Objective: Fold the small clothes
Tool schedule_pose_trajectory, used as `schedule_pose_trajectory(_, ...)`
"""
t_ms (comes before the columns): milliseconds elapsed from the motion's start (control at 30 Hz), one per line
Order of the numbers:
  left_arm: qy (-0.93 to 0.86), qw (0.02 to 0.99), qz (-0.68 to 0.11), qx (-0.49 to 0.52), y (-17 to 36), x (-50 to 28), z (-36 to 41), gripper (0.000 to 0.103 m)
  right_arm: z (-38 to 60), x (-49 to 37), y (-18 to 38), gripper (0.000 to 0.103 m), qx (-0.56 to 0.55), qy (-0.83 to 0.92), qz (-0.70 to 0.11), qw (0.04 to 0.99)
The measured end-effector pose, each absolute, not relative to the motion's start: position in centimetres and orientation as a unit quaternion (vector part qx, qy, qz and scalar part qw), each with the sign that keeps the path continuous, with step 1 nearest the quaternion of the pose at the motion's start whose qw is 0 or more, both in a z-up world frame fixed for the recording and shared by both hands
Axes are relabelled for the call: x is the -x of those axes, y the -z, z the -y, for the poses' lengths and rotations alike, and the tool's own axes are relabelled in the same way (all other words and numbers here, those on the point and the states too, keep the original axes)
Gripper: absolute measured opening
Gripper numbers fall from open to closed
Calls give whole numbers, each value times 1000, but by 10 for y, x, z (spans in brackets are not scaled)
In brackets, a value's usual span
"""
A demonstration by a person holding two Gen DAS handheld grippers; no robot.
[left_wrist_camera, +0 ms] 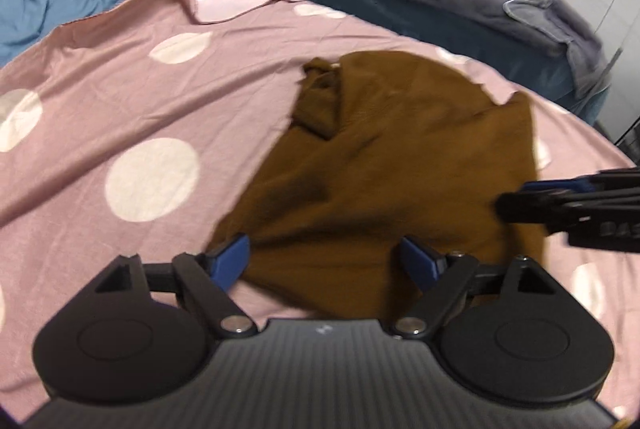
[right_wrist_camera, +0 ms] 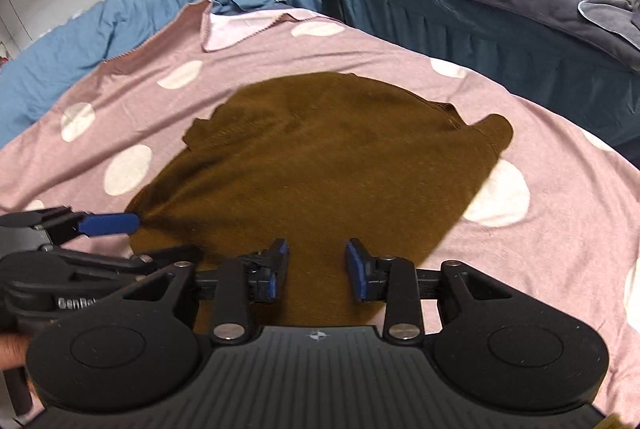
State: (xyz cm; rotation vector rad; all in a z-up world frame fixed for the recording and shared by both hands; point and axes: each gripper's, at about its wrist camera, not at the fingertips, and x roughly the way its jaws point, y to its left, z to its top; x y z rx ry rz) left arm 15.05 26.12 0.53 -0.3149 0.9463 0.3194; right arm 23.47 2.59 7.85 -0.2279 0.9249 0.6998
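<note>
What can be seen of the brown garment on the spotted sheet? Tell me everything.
The brown garment is a soft, matte, knit-looking cloth, plain mustard-brown, lying mostly flat on the pink polka-dot sheet. Its far left part is bunched into a rumpled fold; a rounded flap juts out at the far right. Both grippers hang over its near edge with open fingers, cloth beneath them but not pinched.

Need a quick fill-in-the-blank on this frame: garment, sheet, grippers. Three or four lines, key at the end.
1. The garment on the sheet is ____ in colour.
2. The pink sheet is printed with white ____.
3. The left gripper has its jaws ____, with nothing clamped between them.
4. The pads of the right gripper are ____ in colour.

Missing words: brown; dots; open; blue
</note>
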Motion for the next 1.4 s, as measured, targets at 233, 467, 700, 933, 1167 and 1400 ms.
schedule_pose_trajectory(233, -206, 855, -451, 153, -12, -140, -297, 94, -9, -239, -84, 68, 108, -283, -424, 854)
schedule_pose_trajectory(467, -186, 858, -443, 181, -29, -125, -299, 94, 20, -234, -90, 88, 38, -295, -442, 846)
schedule_pose_trajectory(700, -159, 860, -445, 192, -35, -121, -279, 97, 41, -231, -81, 88, -64, -295, -480, 824)
schedule_pose_trajectory(933, -130, 839, -426, 314, -24, -105, -282, 98, 67, -229, -64, 88, -186, -280, -503, 796)
schedule_pose_trajectory(1167, -115, 807, -389, 430, 12, -82, -290, 100, 90, -228, -39, 91, -286, -259, -516, 765)
schedule_pose_trajectory(1400, -109, 798, -346, 481, 22, -95, -299, 100, 93, -230, -29, 91, -320, -260, -520, 748)
